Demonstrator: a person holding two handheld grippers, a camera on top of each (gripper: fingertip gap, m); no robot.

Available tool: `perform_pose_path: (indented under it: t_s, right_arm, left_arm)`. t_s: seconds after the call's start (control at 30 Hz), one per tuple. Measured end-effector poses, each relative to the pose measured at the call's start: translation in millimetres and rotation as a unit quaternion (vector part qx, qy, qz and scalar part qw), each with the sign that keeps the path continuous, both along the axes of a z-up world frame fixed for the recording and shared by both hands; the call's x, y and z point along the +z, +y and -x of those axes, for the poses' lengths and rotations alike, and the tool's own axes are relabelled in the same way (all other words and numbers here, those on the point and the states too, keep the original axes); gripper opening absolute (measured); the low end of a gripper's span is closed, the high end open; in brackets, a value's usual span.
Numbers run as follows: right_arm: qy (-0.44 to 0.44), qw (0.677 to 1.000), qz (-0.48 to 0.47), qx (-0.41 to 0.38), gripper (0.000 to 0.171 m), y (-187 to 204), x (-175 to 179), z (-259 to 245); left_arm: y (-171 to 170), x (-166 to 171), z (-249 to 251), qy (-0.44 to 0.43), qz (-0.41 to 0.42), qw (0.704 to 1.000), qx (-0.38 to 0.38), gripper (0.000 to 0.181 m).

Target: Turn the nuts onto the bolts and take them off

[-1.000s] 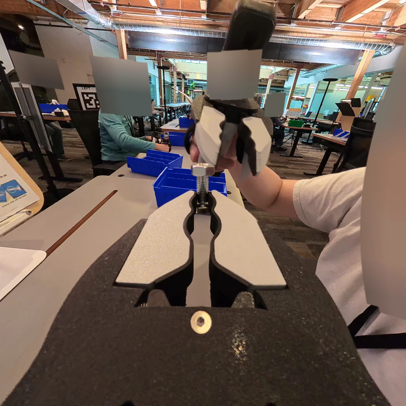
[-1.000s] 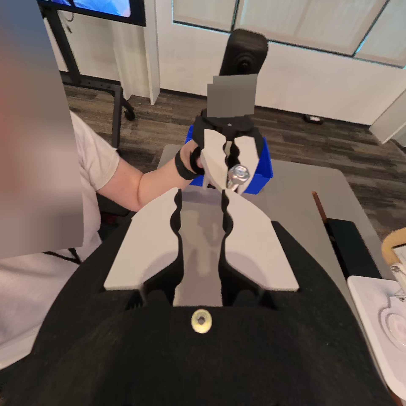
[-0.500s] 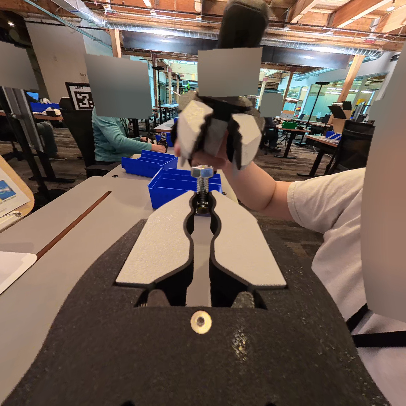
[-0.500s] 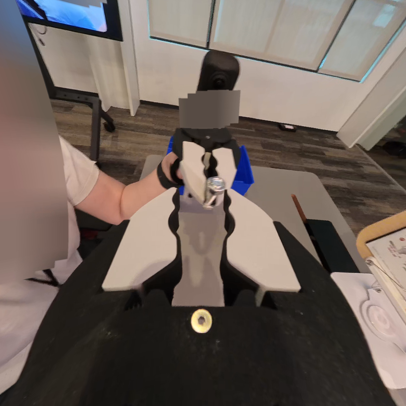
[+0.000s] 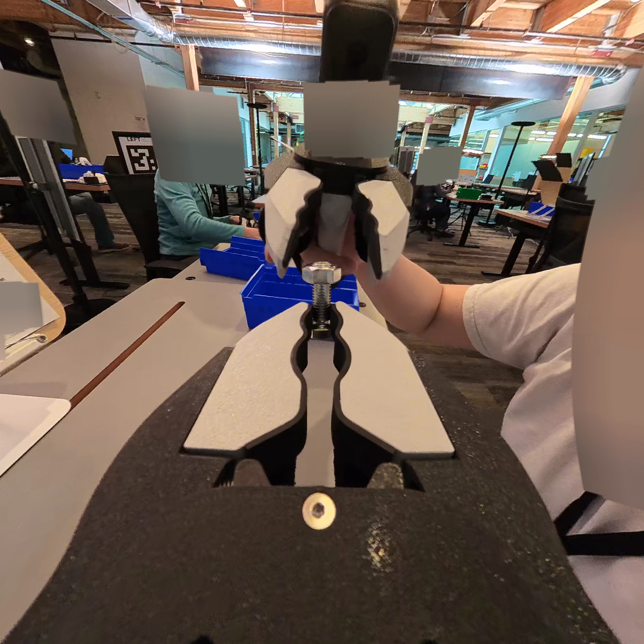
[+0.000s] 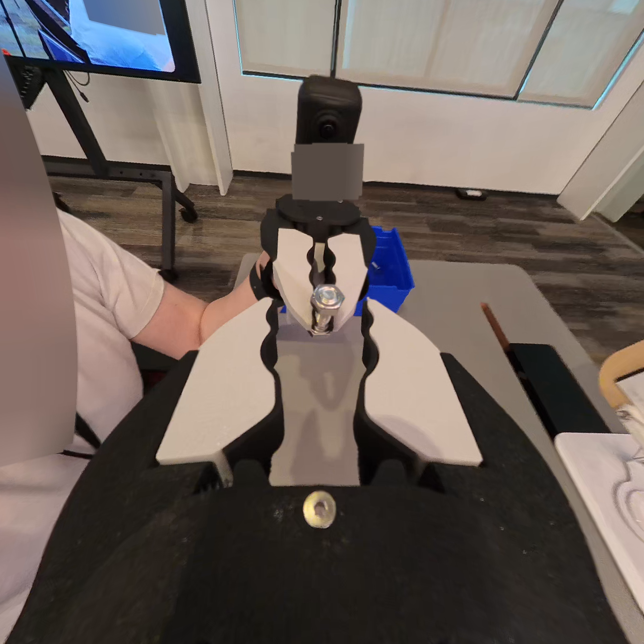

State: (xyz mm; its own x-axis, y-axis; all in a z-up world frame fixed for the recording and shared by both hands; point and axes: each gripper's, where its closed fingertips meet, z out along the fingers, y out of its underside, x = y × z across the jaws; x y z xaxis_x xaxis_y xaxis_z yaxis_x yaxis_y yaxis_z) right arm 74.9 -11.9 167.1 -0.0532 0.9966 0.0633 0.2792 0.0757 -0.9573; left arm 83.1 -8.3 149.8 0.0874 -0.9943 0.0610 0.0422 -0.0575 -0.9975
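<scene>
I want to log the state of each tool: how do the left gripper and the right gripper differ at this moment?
The left gripper is shut on the lower end of the bolt, at a nut; the right gripper is open and holds nothing. The left gripper carries the bolt upright, head on top; the right gripper spreads its fingers around that head without touching it. Both have white fingers with wavy black inner edges.

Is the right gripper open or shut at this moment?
Open. In the right wrist view the right gripper's fingers stand wide apart with nothing between them; the bolt is clamped only by the left gripper, head up.
</scene>
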Motion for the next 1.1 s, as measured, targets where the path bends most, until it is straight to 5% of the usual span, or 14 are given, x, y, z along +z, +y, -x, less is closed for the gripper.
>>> perform_pose_path:
  t_s: [0.13,0.2,0.37,0.53,0.63,0.97,1.0,1.1]
  right_arm:
    - [-0.023,1.0,-0.005,0.014,0.048,-9.6,-12.4,0.6]
    - [-0.027,0.999,-0.013,0.03,0.031,-20.1,-14.9,-5.5]
    - [-0.002,0.999,-0.026,-0.029,0.04,4.0,-3.5,0.6]
    - [-0.002,1.0,0.026,0.0,0.046,-3.0,-3.3,2.4]
    - [0.002,1.0,0.011,0.011,0.024,-7.7,-2.0,-8.5]
    - [-0.002,0.999,0.025,0.025,0.046,-8.0,-7.1,1.8]
    - [-0.003,0.999,0.016,0.044,0.028,-16.7,-6.8,-2.5]
    - [0.009,1.0,-0.012,0.003,0.029,-7.6,-0.6,-5.9]
  left_arm:
    - [4.1,0.4,2.2,-0.005,0.006,1.0,0.005,0.009]
    - [10.5,-0.1,5.5,-0.006,0.008,1.0,0.021,0.009]
    - [4.1,-0.2,2.6,-0.003,0.008,1.0,0.002,0.009]
    - [7.5,-0.9,4.5,-0.002,0.008,1.0,0.011,0.009]
    - [11.1,0.2,8.9,-0.007,0.011,1.0,0.018,0.009]
    - [15.0,1.7,11.3,-0.015,0.016,0.999,0.026,0.009]
    - [18.5,2.4,13.8,-0.018,0.017,0.999,0.036,0.009]
    - [13.7,4.3,14.8,-0.026,0.022,0.999,0.014,0.009]
